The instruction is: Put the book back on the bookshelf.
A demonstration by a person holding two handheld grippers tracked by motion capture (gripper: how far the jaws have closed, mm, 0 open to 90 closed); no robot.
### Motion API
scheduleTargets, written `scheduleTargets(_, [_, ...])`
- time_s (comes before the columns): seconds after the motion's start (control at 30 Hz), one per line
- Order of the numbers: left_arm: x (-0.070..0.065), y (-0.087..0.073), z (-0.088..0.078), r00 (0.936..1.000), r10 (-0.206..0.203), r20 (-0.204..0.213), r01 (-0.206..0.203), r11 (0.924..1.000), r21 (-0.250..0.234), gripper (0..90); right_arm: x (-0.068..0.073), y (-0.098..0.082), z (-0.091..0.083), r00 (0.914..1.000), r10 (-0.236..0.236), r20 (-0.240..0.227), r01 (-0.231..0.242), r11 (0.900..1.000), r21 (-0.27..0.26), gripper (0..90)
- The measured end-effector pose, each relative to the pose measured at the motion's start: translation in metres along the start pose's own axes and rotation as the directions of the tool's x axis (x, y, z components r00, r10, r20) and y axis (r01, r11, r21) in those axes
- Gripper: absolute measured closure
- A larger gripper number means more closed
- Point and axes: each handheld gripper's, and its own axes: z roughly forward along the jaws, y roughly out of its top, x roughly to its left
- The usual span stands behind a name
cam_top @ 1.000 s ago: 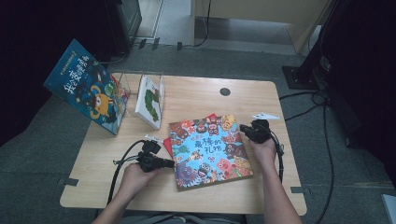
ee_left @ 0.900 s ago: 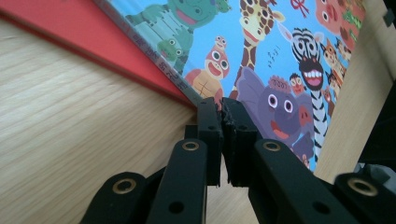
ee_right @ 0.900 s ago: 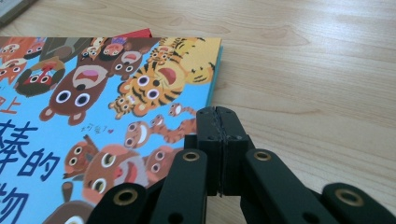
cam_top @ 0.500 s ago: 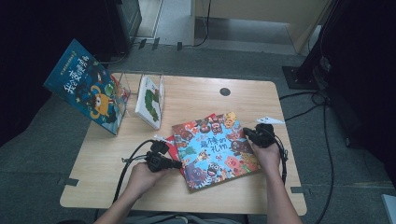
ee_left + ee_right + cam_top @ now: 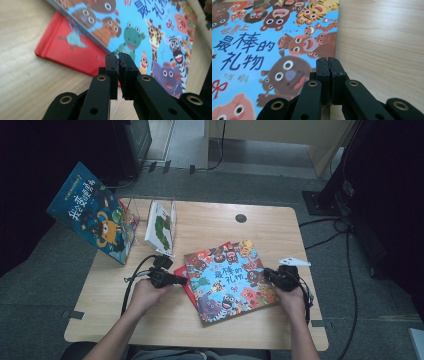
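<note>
Two closed grippers flank the blue animal picture book (image 5: pixel 229 281), which lies flat at the near-centre of the wooden table (image 5: pixel 210 222) and overlaps a red book (image 5: pixel 72 53) beneath it. The left gripper (image 5: pixel 181 280) sits at the blue book's left edge, jaws pressed together with nothing between them, their tips over the seam where blue cover meets red. The right gripper (image 5: pixel 268 272) sits at the blue book's right edge, jaws likewise shut and empty, tips resting at the cover's border (contact with the cover itself cannot be settled from the right gripper view). Beyond the blue book's far-left corner stands a clear book rack (image 5: pixel 131 210) holding a white caterpillar book (image 5: pixel 161 226), with a large dark-blue book (image 5: pixel 95 219) leaning at its left.

The step in hand appears to be squaring or shifting the blue book by nudging both edges with closed tips. The next move, to judge by the rack, calls for lifting one edge clear of the red book so that jaws can open and take hold of the cover.
</note>
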Motion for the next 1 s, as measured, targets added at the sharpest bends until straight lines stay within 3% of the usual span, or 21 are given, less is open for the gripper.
scheduleTargets(0.2, [0.009, 0.015, -0.005, 0.9999, 0.012, -0.005, -0.012, 0.9999, -0.011, 86.9, 0.009, -0.012, -0.012, 0.9999, -0.013, 0.002, 0.013, 1.000, 0.006, 85.1])
scheduleTargets(0.33, [0.016, 0.022, -0.003, 1.0000, 0.008, 0.000, -0.008, 1.0000, 0.004, 84.6, 0.013, -0.024, -0.027, 0.9996, -0.026, 0.008, 0.026, 1.000, 0.016, 77.1])
scheduleTargets(0.53, [0.016, 0.027, -0.003, 0.9998, 0.015, 0.009, -0.015, 0.9999, 0.000, 80.0, 0.014, -0.039, -0.044, 0.9999, -0.014, 0.009, 0.014, 1.000, 0.015, 72.0])
scheduleTargets(0.67, [0.015, 0.032, -0.004, 0.9998, 0.018, 0.010, -0.018, 0.9998, -0.003, 77.4, 0.015, -0.047, -0.052, 0.9990, -0.035, 0.029, 0.034, 0.999, 0.037, 67.5])
scheduleTargets(0.73, [0.015, 0.033, -0.005, 0.9998, 0.021, 0.003, -0.021, 0.9998, 0.000, 75.4, 0.014, -0.053, -0.057, 0.9996, -0.010, 0.025, 0.009, 0.999, 0.036, 65.3])
scheduleTargets(1.0, [0.016, 0.037, -0.003, 0.9999, 0.012, 0.009, -0.012, 0.9998, -0.018, 72.3, 0.015, -0.065, -0.069, 0.9999, 0.005, -0.011, -0.004, 0.999, 0.051, 64.4])
